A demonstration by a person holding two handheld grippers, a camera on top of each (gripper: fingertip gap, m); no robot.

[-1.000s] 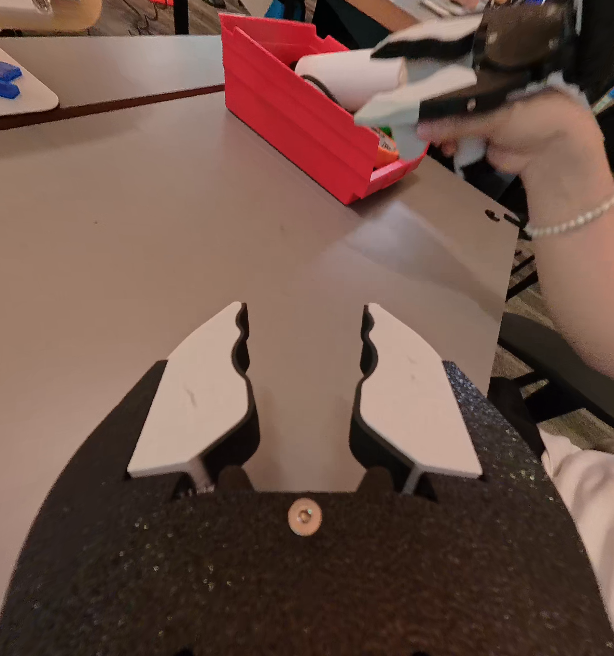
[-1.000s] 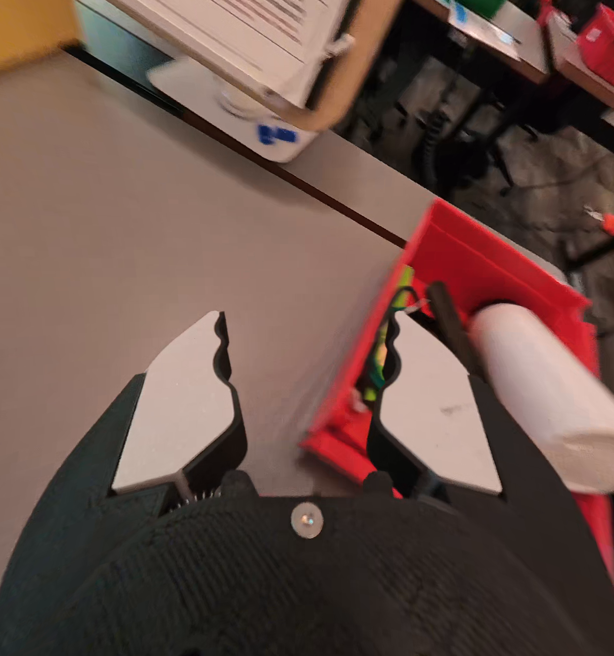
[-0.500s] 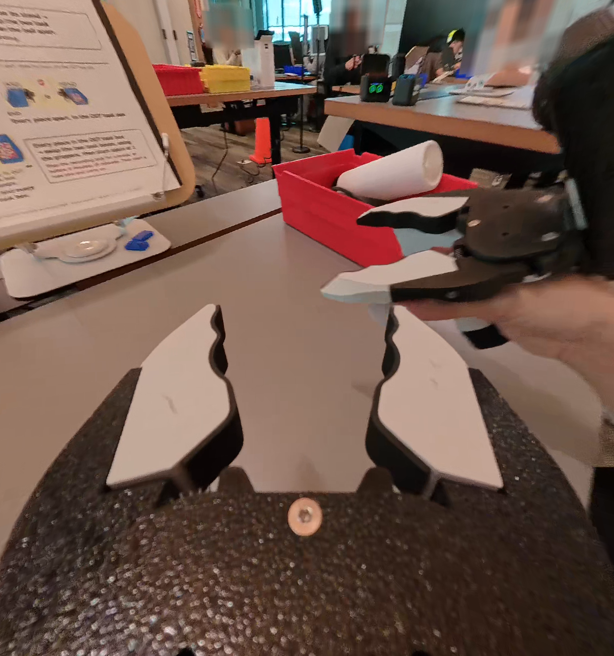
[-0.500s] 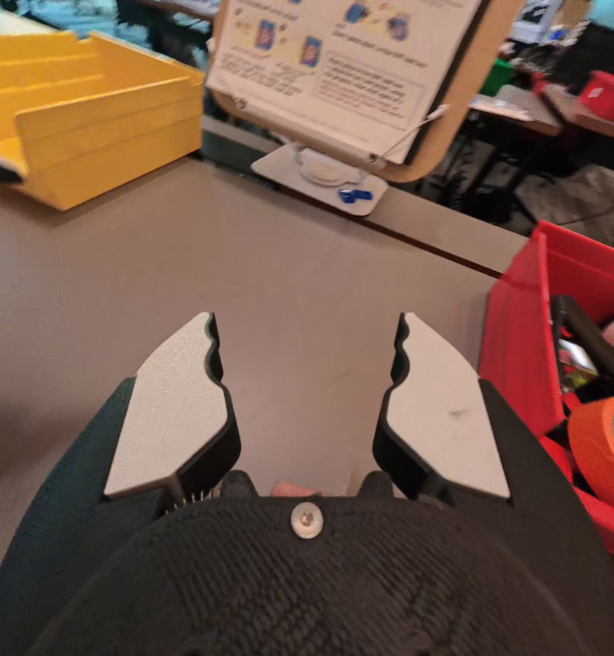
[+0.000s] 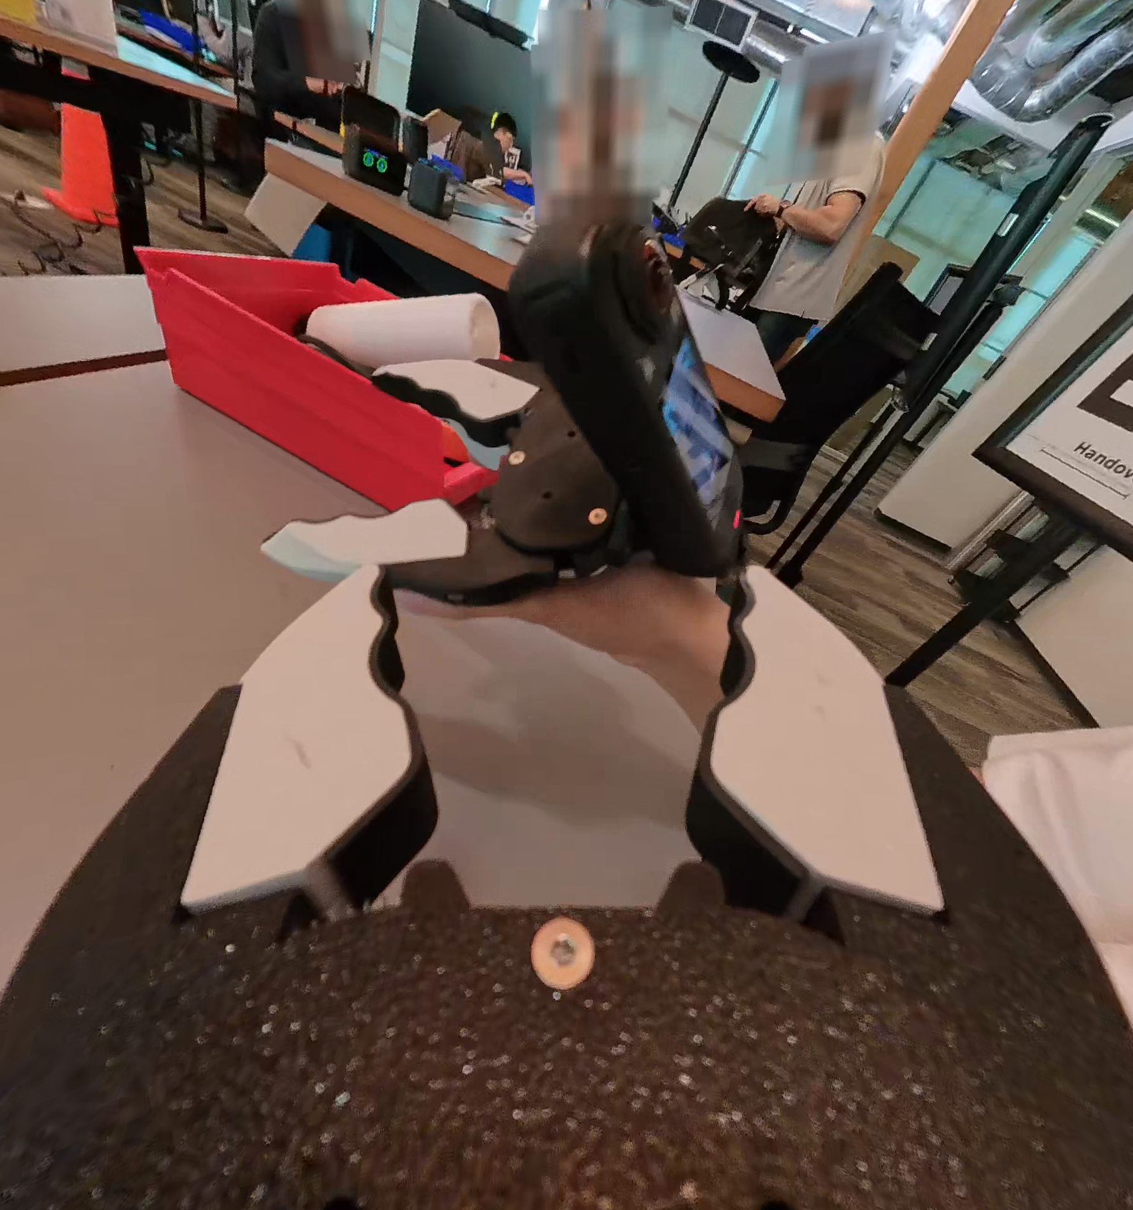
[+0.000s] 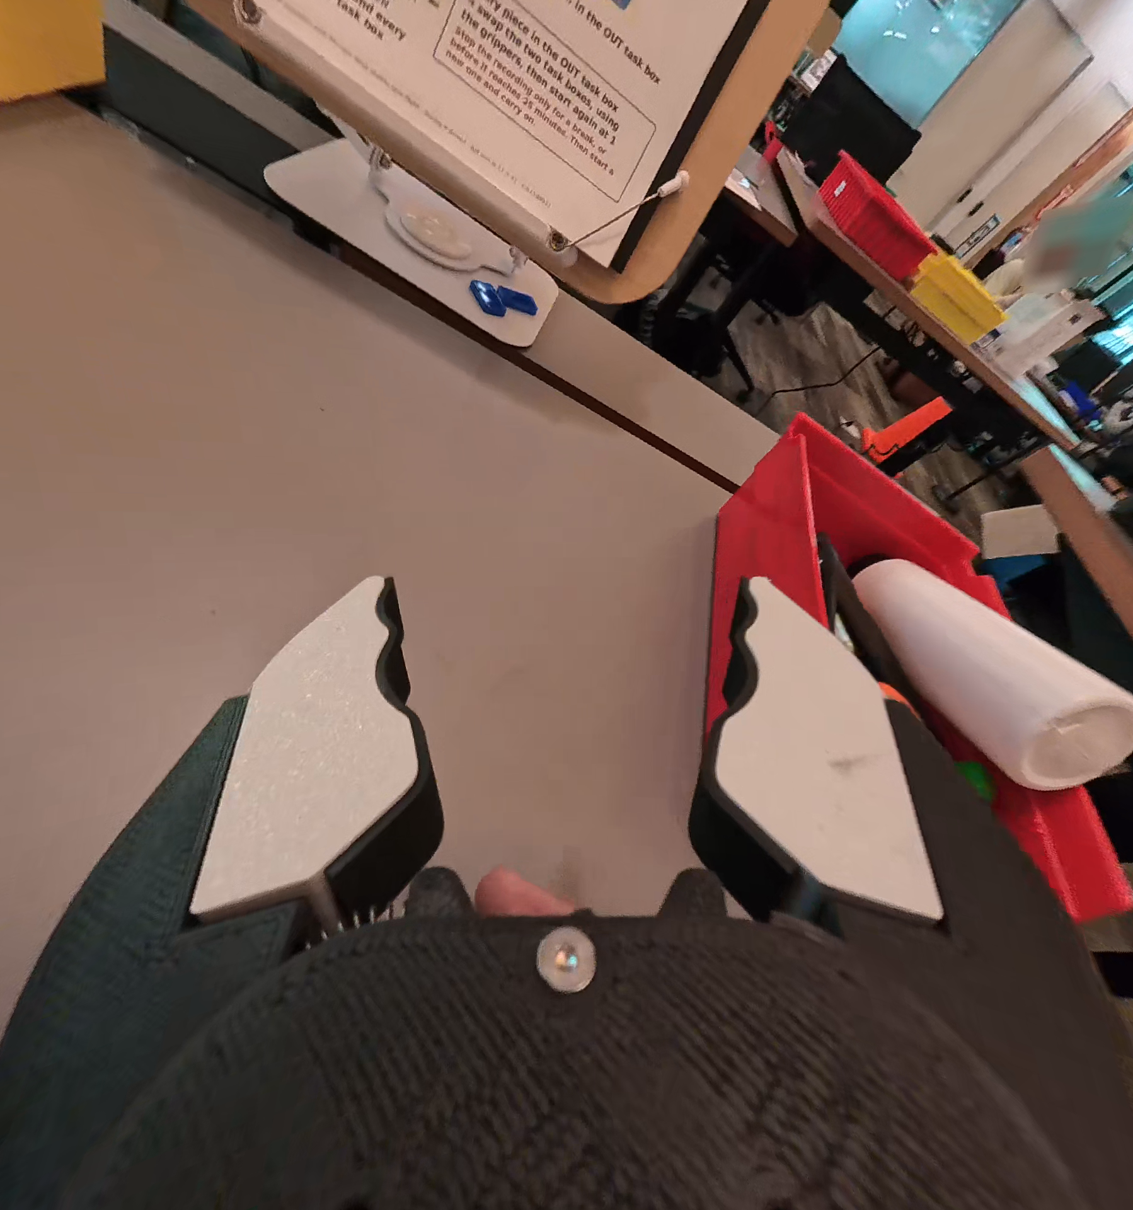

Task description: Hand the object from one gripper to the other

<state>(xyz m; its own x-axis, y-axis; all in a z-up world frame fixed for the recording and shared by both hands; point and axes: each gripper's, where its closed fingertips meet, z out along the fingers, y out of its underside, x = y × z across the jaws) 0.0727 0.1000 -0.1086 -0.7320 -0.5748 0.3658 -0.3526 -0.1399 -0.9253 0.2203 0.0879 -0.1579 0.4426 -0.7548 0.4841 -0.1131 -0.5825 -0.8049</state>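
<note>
Both grippers are open and empty above a grey table (image 5: 125, 556). My left gripper (image 5: 560, 592) points at the right gripper (image 5: 380, 458), which a hand holds just ahead of it, its fingers pointing left. In the right wrist view my right gripper (image 6: 567, 602) hovers beside a red bin (image 6: 773, 543). The bin (image 5: 276, 373) holds a white roll (image 6: 983, 681), an orange tape roll and dark items. The white roll (image 5: 407, 330) also shows in the left wrist view.
A clipboard with an instruction sheet (image 6: 485, 85) stands on a white base (image 6: 420, 249) with blue pieces at the table's far edge. A yellow bin corner (image 6: 20, 46) is at far left. A framed sign (image 5: 1101, 419), chairs and other tables with people lie beyond the table.
The left view has swung right and up, so the right gripper now sits closer and centred. The right gripper has tilted and moved closer to the red bin. Both stay open.
</note>
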